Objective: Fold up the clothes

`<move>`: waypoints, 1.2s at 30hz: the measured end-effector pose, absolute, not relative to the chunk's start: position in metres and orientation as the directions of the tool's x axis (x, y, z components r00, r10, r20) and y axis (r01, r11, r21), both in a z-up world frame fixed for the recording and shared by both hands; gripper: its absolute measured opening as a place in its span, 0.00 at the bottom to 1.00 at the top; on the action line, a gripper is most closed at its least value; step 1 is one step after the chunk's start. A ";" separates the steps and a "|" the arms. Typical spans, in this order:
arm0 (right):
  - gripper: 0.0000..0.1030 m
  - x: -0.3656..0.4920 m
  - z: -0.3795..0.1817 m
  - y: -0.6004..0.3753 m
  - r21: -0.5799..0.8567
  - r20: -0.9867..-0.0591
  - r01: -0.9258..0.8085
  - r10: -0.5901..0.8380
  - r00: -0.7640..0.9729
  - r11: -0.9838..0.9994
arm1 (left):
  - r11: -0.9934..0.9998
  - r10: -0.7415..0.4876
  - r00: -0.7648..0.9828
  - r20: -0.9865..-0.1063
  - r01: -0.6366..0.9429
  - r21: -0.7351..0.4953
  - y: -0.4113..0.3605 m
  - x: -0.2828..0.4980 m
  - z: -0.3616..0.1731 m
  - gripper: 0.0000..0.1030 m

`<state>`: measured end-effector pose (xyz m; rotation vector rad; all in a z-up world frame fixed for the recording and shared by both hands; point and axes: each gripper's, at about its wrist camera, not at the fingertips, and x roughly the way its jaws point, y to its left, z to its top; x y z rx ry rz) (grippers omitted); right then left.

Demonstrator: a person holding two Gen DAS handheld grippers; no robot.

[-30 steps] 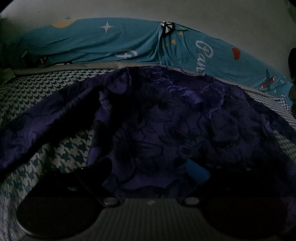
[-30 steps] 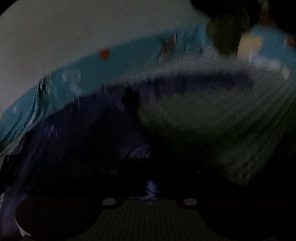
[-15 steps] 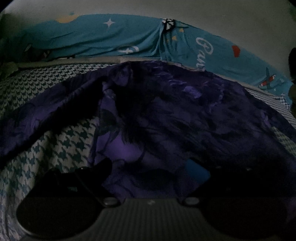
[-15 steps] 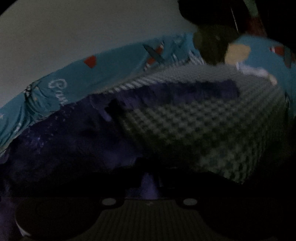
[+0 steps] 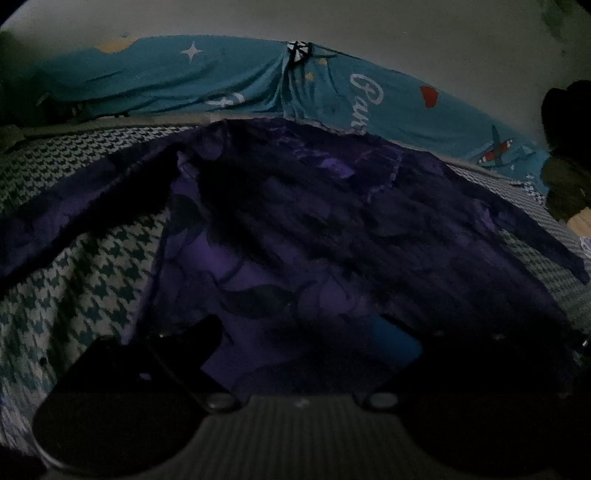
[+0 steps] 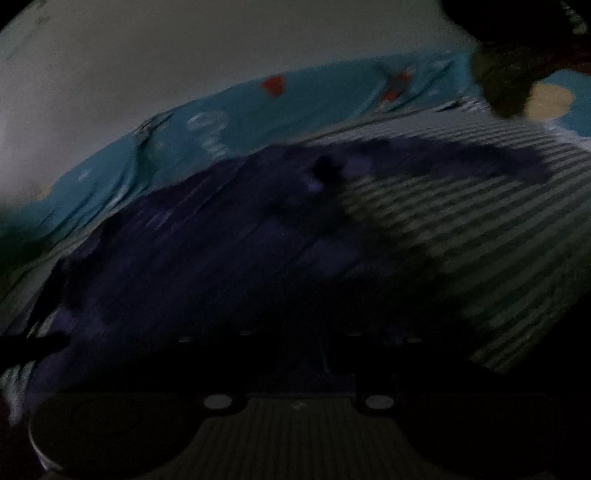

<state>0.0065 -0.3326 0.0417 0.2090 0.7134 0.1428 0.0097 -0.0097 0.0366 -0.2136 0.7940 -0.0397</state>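
Presently: left gripper (image 5: 306, 343), fingers spread wide, purple cloth lying between them, grip on it not discernible; one blue pad (image 5: 397, 341) visible. Right gripper (image 6: 325, 354), fingers too dark to tell how far apart or whether they hold anything. Purple floral garment (image 5: 332, 221), spread on the houndstooth bedcover (image 5: 85, 280), flatter and less bunched than a second ago, sleeve reaching left. Right view remains blurred, now swung back toward the garment. Teal printed sheet (image 5: 229, 81) along the far edge, against a pale wall (image 5: 369, 26).
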 end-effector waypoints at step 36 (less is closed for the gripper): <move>0.24 -0.021 -0.005 -0.252 0.270 -0.806 -0.458 0.459 0.374 0.847 | 0.976 -0.114 0.677 -0.728 -0.063 -0.211 -0.001 -0.017 0.034 0.93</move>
